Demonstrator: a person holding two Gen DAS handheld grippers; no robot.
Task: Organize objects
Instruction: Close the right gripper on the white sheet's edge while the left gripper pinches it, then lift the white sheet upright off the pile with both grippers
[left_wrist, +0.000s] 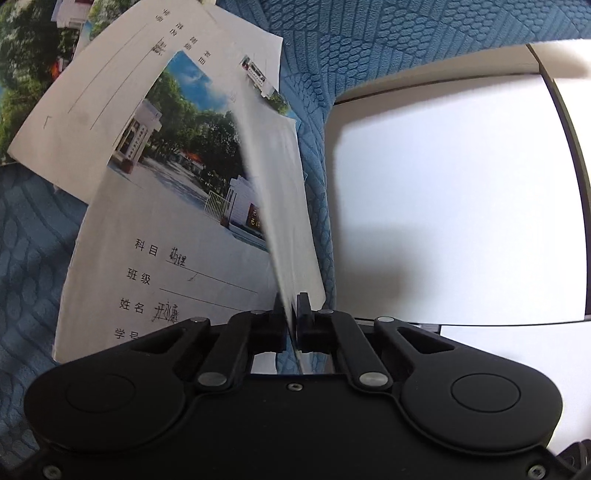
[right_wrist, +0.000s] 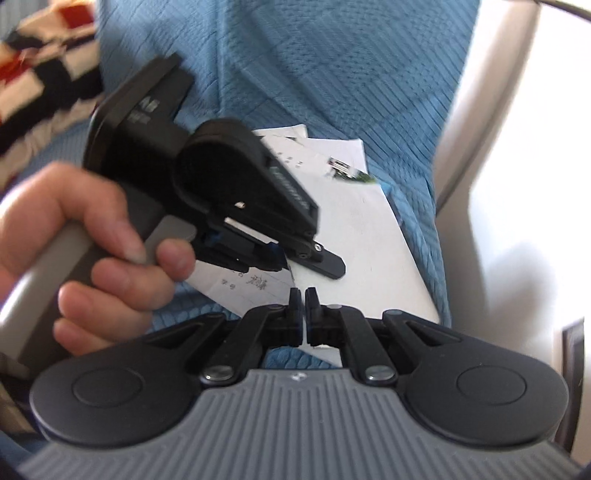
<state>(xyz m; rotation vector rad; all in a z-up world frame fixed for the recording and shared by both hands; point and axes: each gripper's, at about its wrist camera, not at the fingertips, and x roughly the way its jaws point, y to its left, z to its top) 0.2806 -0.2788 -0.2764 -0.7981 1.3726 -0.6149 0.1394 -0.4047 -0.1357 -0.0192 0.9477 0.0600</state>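
Observation:
A white exercise booklet (left_wrist: 177, 206) with a photo of a school gate and handwritten lines lies on the blue quilted cover (left_wrist: 369, 37). One of its sheets (left_wrist: 284, 184) stands up on edge, and my left gripper (left_wrist: 290, 301) is shut on the lower end of that sheet. A second booklet (left_wrist: 110, 92) lies under the first, further back. In the right wrist view the left gripper (right_wrist: 295, 264), held by a hand (right_wrist: 92, 240), bites the near corner of the booklet (right_wrist: 362, 240). My right gripper (right_wrist: 304, 295) hovers just over that corner with its jaws together; I see nothing held.
More photo covers (left_wrist: 29, 55) lie at the far left. A white flat surface (left_wrist: 461, 184) with a dark rim borders the blue cover on the right, seen as a pale frame (right_wrist: 517, 147) in the right wrist view. A checked red, black and cream cloth (right_wrist: 37, 74) lies at far left.

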